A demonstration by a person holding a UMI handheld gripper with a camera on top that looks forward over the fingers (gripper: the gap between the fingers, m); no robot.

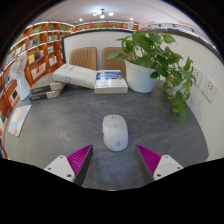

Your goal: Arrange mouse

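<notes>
Grey table (60, 125), potted plant (150, 60), white box (75, 75), book (110, 80), bookshelves (45, 55)

White mouse (115, 132) flat on grey tabletop, just ahead of open jaws

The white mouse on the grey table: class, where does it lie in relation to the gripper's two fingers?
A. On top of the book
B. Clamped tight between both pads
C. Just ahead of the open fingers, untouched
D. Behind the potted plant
C: the white mouse rests on the grey table just ahead of the open gripper, with neither pad touching it.
</notes>
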